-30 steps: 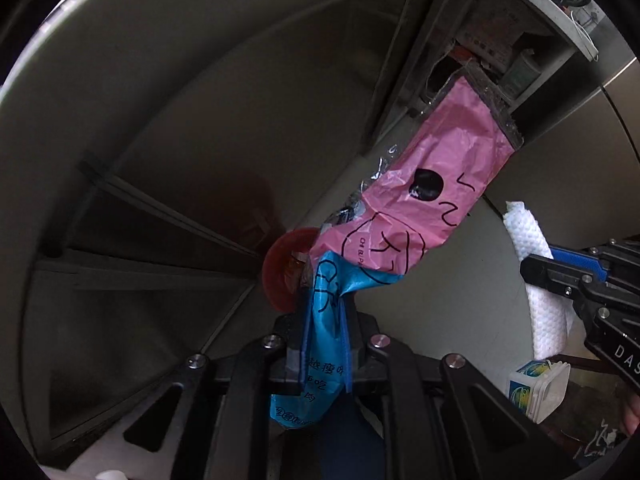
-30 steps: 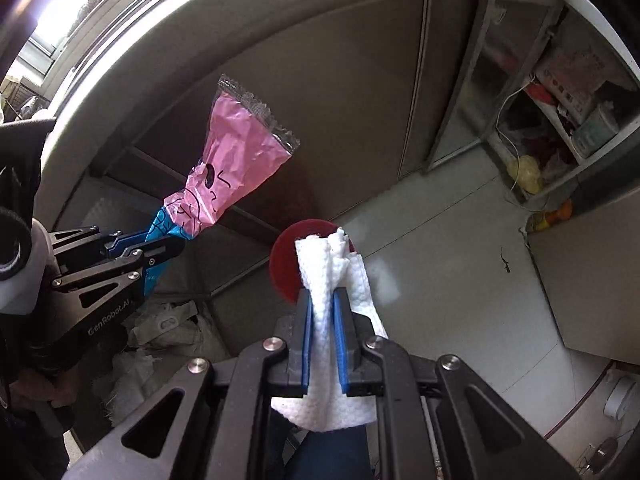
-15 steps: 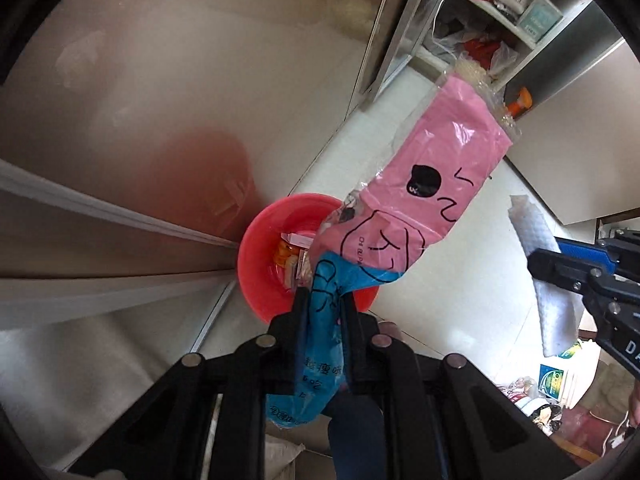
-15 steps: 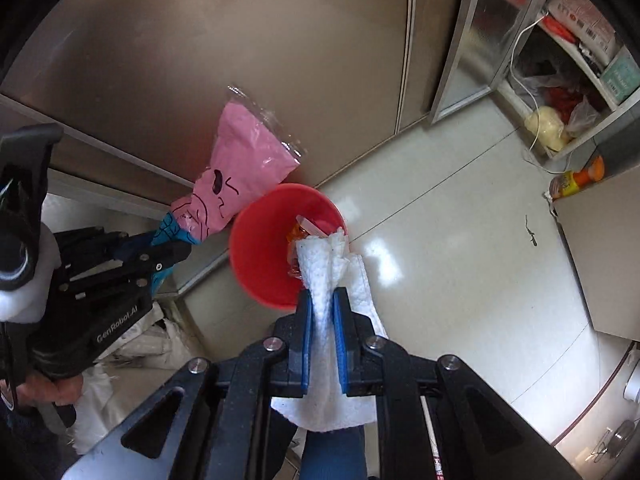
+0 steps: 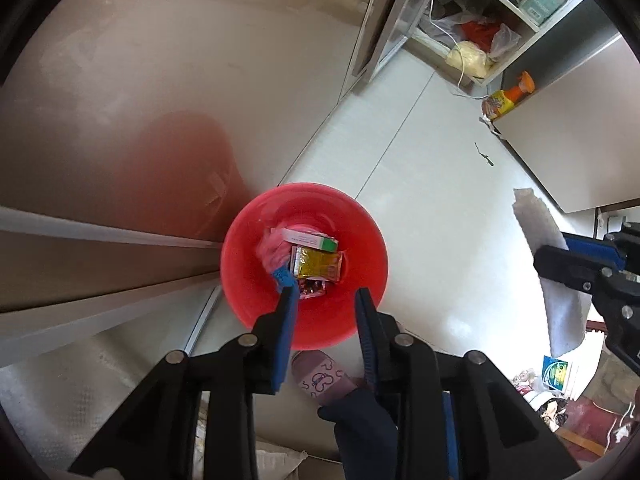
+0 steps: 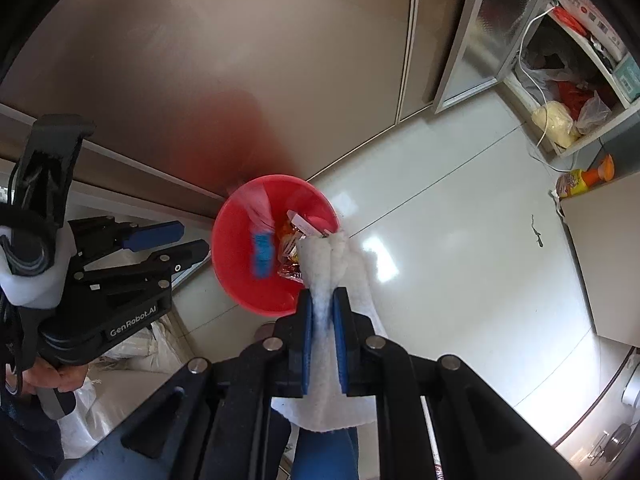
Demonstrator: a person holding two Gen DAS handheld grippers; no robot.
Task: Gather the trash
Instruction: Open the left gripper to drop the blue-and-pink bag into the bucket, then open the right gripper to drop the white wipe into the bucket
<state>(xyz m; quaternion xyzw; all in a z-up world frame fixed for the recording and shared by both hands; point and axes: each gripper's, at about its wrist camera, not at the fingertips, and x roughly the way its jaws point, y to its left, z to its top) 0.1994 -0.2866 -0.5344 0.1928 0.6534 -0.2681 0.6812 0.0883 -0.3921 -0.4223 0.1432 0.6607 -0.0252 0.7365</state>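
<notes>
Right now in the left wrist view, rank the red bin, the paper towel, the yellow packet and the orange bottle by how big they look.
1. Red bin
2. Paper towel, though it is nearer the camera, so unsure
3. Yellow packet
4. Orange bottle, farthest away, so its real size is unsure

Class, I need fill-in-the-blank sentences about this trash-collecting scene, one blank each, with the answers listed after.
1. The left gripper is ____ above the bin.
2. The bin on the floor is coloured ____.
3. The right gripper is shut on a white ____.
4. The pink and blue wrapper now lies ____ the bin.

Missing words: open; red; paper towel; inside
</notes>
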